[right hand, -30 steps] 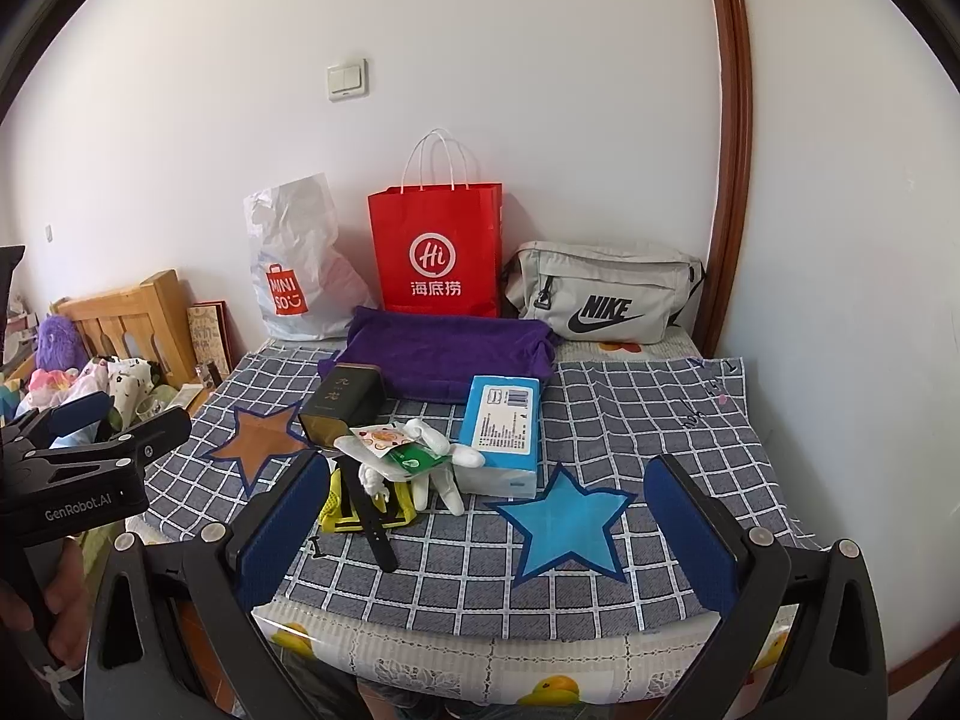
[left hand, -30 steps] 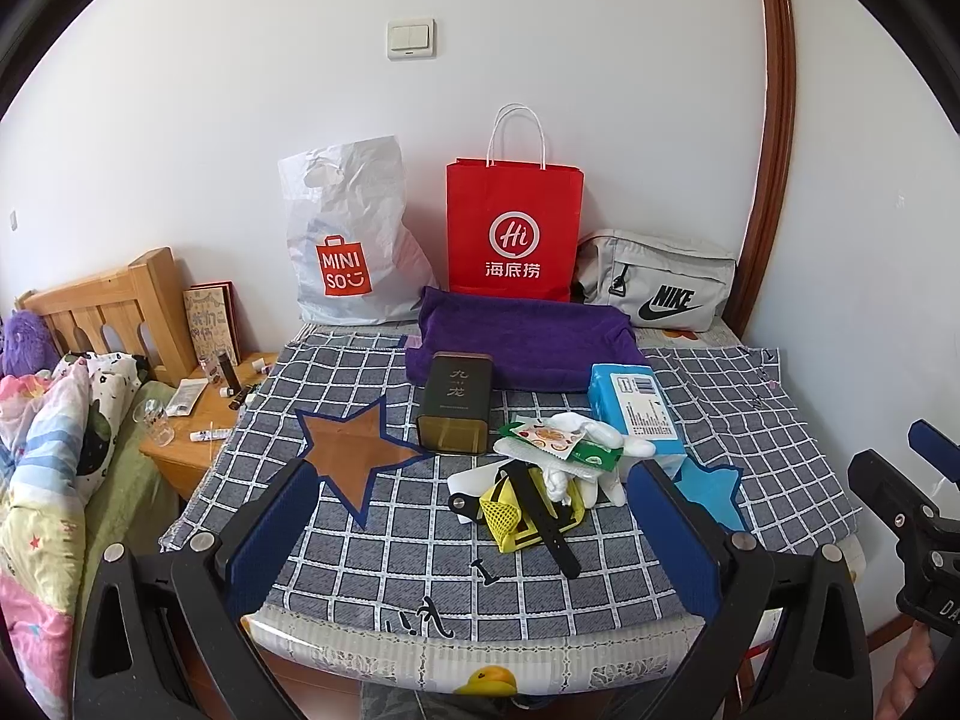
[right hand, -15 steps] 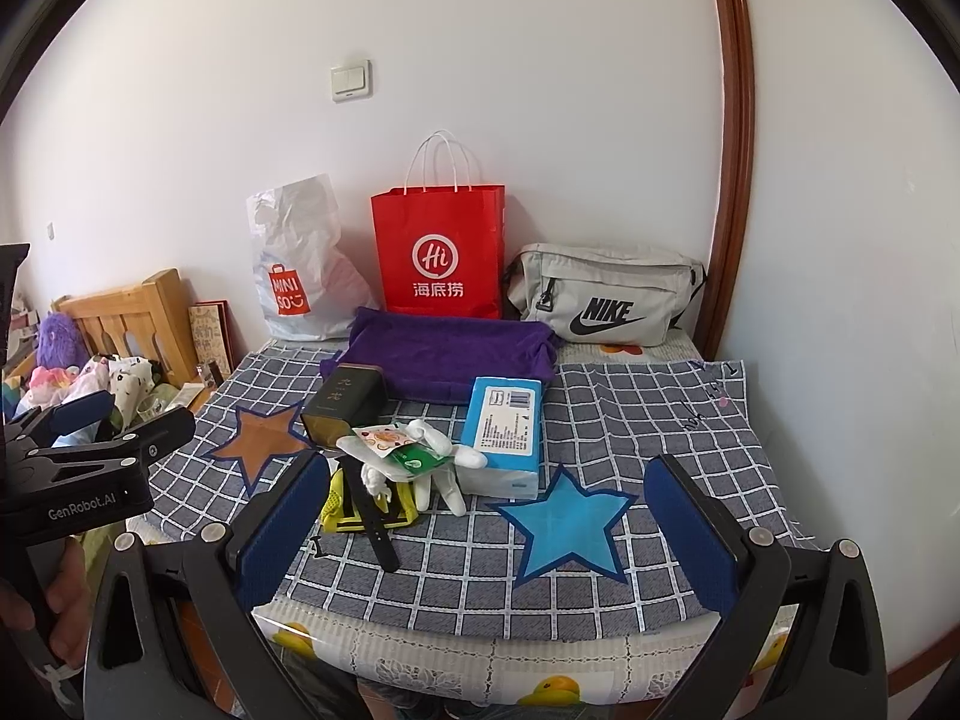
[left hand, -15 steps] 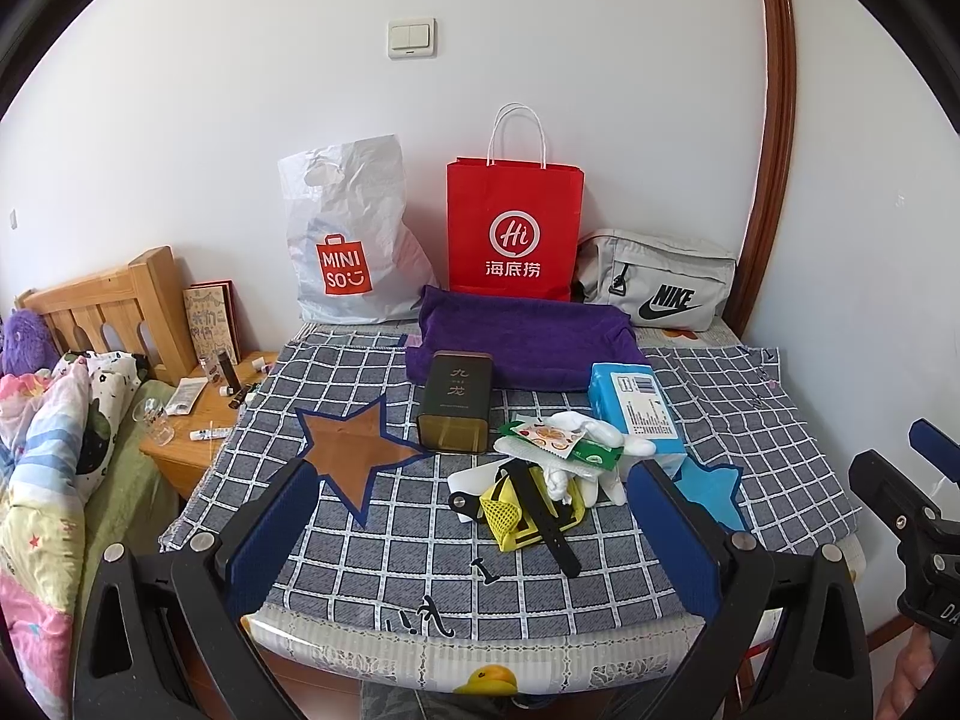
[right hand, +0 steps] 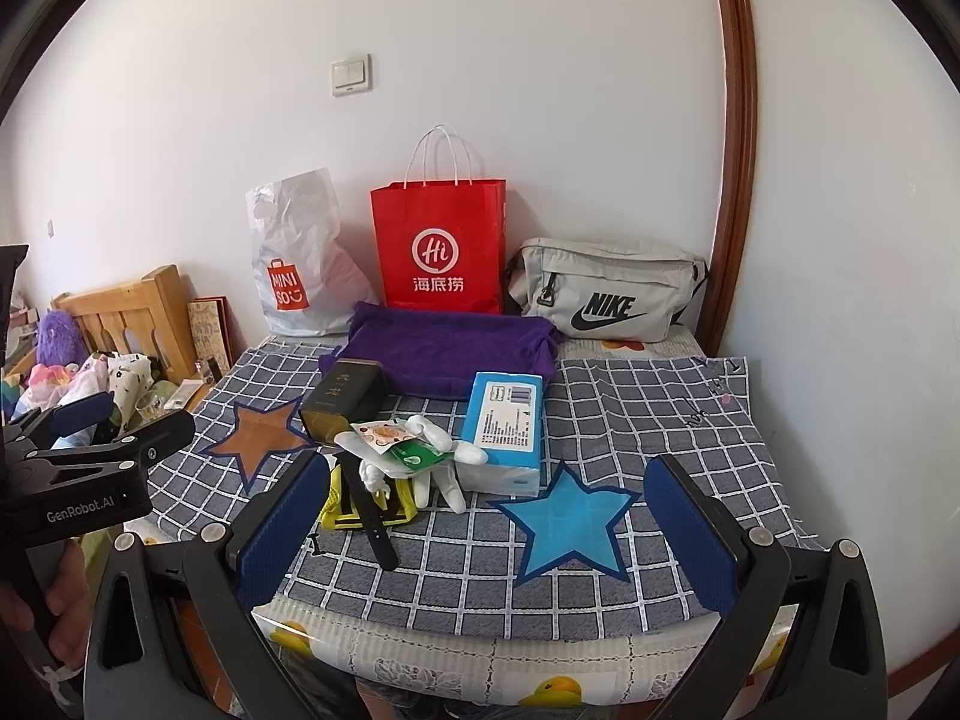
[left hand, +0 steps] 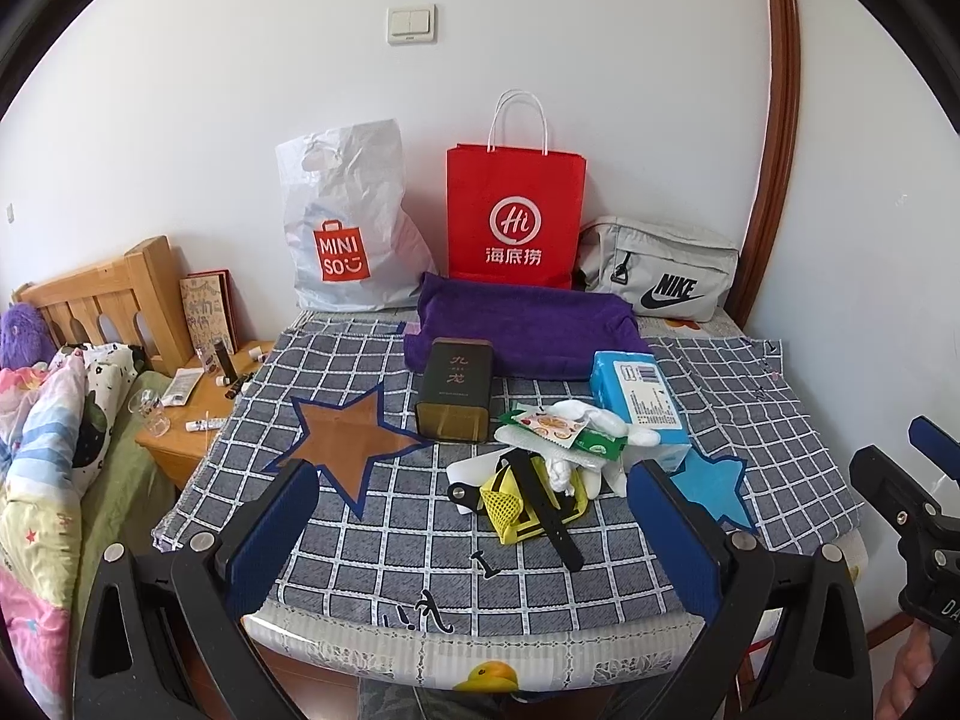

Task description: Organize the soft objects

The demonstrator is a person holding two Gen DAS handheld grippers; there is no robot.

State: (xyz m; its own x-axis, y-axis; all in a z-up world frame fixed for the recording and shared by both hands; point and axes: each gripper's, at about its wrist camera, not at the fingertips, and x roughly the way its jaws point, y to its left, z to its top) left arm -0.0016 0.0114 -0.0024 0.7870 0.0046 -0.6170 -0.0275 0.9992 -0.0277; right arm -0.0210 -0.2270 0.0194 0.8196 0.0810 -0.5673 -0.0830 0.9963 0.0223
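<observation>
On the checked tablecloth (left hand: 420, 546) lies a small heap: white gloves (left hand: 600, 420) under a green snack packet (left hand: 558, 429), and a yellow mesh pouch (left hand: 510, 504) with a black strap (left hand: 546, 510). Around the heap are a blue tissue pack (left hand: 636, 396), a dark tin (left hand: 456, 390) and a folded purple towel (left hand: 522, 324). My left gripper (left hand: 471, 474) hangs open in front of the heap, holding nothing. My right gripper (right hand: 486, 468) is also open and holds nothing, near the blue star (right hand: 570, 522), with the gloves (right hand: 444, 480) just beyond its left finger.
A white Miniso bag (left hand: 348, 228), a red paper bag (left hand: 516, 222) and a grey Nike bag (left hand: 660, 270) stand against the back wall. A brown star (left hand: 342, 444) marks the cloth on the left. A wooden bedside table (left hand: 192, 414) and a bed (left hand: 42, 450) lie left.
</observation>
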